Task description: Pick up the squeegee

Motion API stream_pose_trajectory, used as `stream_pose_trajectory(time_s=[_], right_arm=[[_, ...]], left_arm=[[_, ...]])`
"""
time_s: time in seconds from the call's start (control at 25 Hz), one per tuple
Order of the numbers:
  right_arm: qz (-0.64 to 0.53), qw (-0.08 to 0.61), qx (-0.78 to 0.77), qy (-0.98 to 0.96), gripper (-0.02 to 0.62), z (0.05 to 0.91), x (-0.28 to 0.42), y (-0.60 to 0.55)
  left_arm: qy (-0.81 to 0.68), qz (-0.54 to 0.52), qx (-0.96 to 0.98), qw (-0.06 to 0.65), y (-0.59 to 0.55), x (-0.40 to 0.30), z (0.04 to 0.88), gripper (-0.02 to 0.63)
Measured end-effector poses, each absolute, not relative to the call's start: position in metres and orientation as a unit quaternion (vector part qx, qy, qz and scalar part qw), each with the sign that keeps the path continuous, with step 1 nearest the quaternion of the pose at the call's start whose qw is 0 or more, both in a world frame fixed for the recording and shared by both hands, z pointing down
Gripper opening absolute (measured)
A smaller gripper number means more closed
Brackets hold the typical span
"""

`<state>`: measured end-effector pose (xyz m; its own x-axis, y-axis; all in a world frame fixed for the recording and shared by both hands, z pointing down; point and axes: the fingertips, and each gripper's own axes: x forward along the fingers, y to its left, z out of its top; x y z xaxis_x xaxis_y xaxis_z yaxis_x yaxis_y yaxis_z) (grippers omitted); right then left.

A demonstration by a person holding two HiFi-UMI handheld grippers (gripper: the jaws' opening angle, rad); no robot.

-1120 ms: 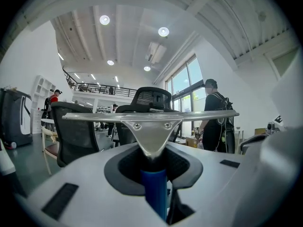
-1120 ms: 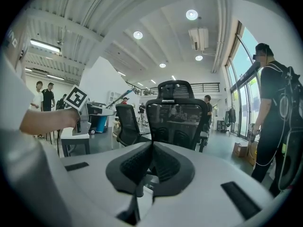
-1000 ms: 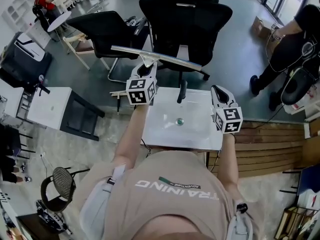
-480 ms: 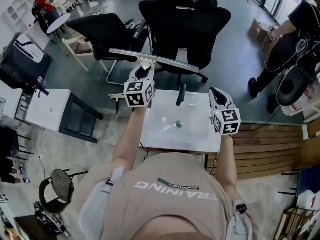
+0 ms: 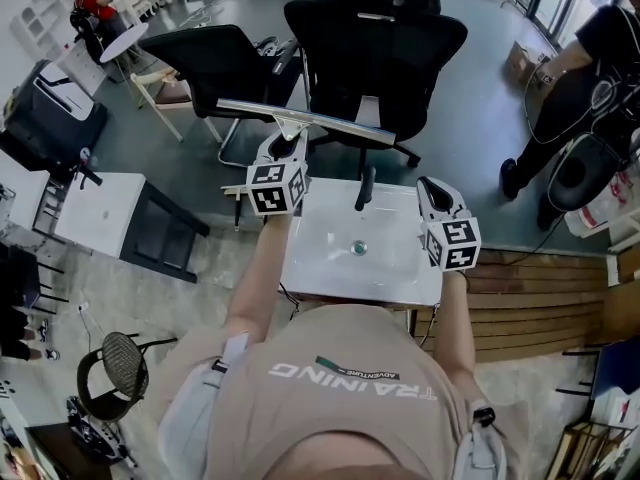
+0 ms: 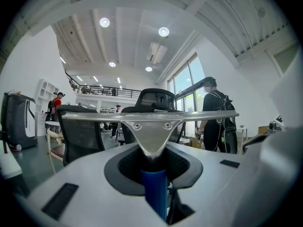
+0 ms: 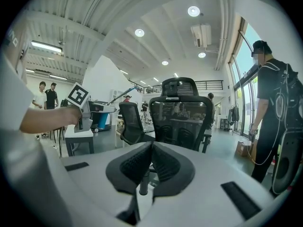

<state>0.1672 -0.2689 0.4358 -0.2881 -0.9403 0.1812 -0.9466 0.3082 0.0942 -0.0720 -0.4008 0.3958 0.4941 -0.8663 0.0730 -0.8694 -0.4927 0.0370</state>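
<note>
The squeegee (image 5: 300, 118) is up in the air, clear of the sink (image 5: 330, 273) and beyond its far left corner, in front of the chair (image 5: 375, 48). Its blade (image 6: 142, 117) is the long axis. It runs level, crosswise to the left gripper (image 5: 290, 143), reaching out on both sides of it. The blue handle (image 6: 154, 193) runs straight back from the blade's middle into that gripper, along the line the gripper points. The blade end points away from the person.

The left gripper's (image 6: 154, 174) jaws are clamped on the handle, so this hand has the tool and the lift looks done. The right gripper (image 5: 437, 186) hangs over the sink's right edge, well apart from the blade's right tip. In its own view, the right gripper (image 7: 152, 148) has its jaws together with nothing between them.
</note>
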Motion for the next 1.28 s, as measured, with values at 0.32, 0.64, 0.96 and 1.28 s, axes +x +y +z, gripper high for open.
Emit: stream_pose_trajectory(time_s=[0.32,0.64,0.96,1.28], right_arm=[[0.009,0.092,0.580,-0.809,0.035,0.432,0.166,-0.272],[0.010,0.091,0.581,-0.809,0.035,0.431,0.174,-0.268],[0.010,0.096,0.582,-0.807,0.035,0.435,0.179,-0.275],[0.004,0.093,0.584,-0.807,0.035,0.429,0.186,-0.278]], left_arm=[[-0.512,0.020,0.858,0.034,-0.396,-0.077,0.395,0.097],[-0.514,0.015,0.857,0.027,-0.393,-0.072,0.387,0.097],[-0.519,0.019,0.854,0.035,-0.406,-0.074,0.397,0.097],[-0.520,0.014,0.854,0.032,-0.407,-0.070,0.392,0.097]])
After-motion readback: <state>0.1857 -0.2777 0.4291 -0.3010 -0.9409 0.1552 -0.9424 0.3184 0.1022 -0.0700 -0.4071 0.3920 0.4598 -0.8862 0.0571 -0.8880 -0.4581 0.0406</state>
